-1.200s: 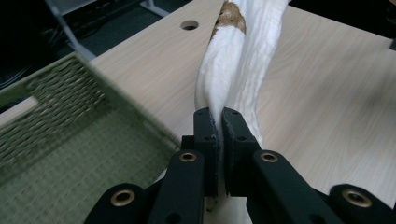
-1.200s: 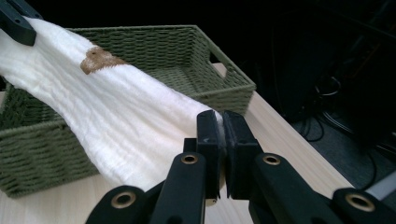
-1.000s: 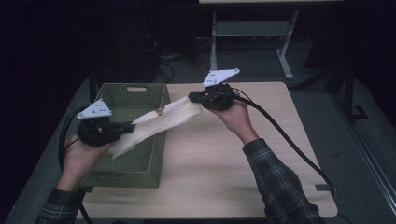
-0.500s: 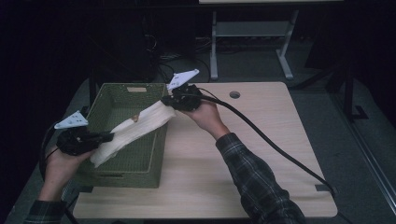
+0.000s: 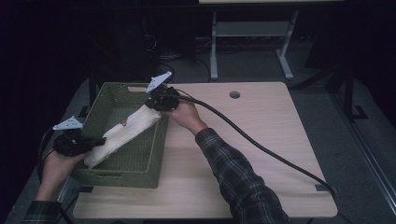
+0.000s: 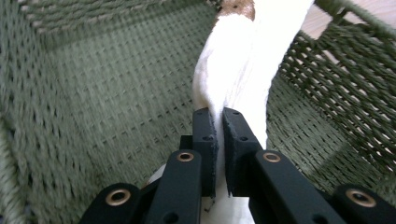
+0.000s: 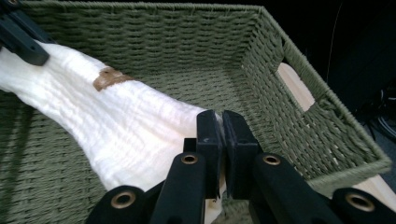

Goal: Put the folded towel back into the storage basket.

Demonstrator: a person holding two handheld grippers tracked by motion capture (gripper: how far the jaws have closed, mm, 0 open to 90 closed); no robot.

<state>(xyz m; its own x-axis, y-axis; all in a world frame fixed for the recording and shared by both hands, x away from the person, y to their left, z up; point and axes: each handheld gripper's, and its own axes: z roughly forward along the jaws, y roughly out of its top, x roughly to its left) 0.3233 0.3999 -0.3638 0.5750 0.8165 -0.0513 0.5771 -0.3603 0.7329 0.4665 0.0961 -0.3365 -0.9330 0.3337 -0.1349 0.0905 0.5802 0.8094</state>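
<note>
A folded white cloth [image 5: 126,133] with a small brown label [image 7: 108,77] hangs stretched between both grippers over a green woven basket [image 5: 116,173]. My left gripper [image 5: 100,140] pinches the cloth's near end at the basket's left wall. Its jaws have just been opening a little, and in the left gripper view [image 6: 219,114] the cloth [image 6: 243,60] still sits squeezed between the pads. My right gripper [image 5: 152,103] is shut on the far end at the basket's back right corner. Its own view [image 7: 218,116] shows the cloth [image 7: 121,121] sagging into the basket.
The basket stands on the left part of a light wooden table [image 5: 261,140] with a round hole [image 5: 235,94] near its back edge. A thick black cable [image 5: 261,147] trails from the right gripper across the table. A metal stand [image 5: 252,32] is behind the table.
Both grippers have carried the stretched cloth leftward and down, from above the basket's right rim to low over its inside. The left hand has sunk toward the basket's left wall.
</note>
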